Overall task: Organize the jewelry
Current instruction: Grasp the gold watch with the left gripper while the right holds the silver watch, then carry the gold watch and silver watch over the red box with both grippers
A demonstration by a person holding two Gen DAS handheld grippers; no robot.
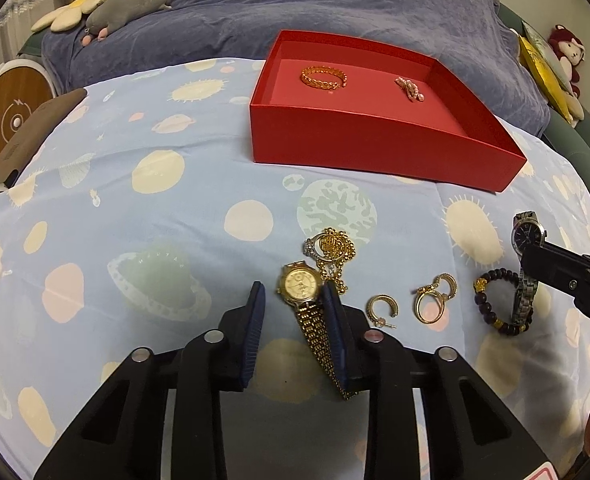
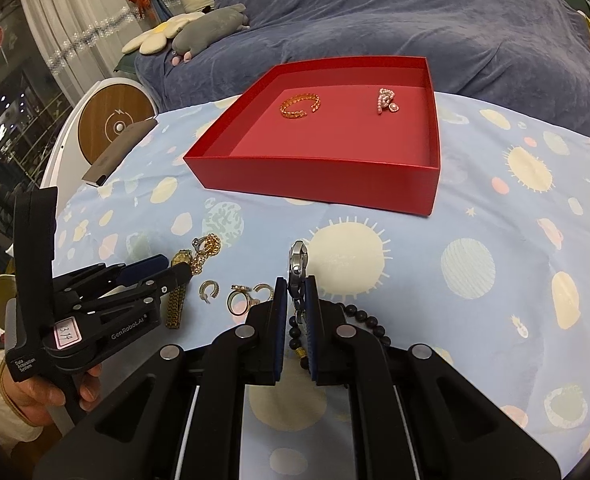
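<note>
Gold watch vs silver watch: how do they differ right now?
The gold watch has a pale gold dial and gold link band; the silver watch has a dark dial and steel band. The gold watch lies flat on the cloth between the open left hand-held gripper; the silver watch is clamped by its band in the right hand-held gripper, case on edge. Both are outside the red box.

An open red box (image 1: pixel 375 144) holds a gold chain-link bangle (image 1: pixel 323 77) at left and a pink beaded piece (image 1: pixel 410 89) at right. In front of it lie a gold watch (image 1: pixel 299 285), gold necklace (image 1: pixel 337 254), hoop earring (image 1: pixel 382 309), gold rings (image 1: pixel 435 298) and dark bead bracelet (image 1: pixel 491 304). The silver watch (image 2: pixel 298 268) stands on edge, its band clamped between the right claw (image 2: pixel 295 312) pads.
</note>
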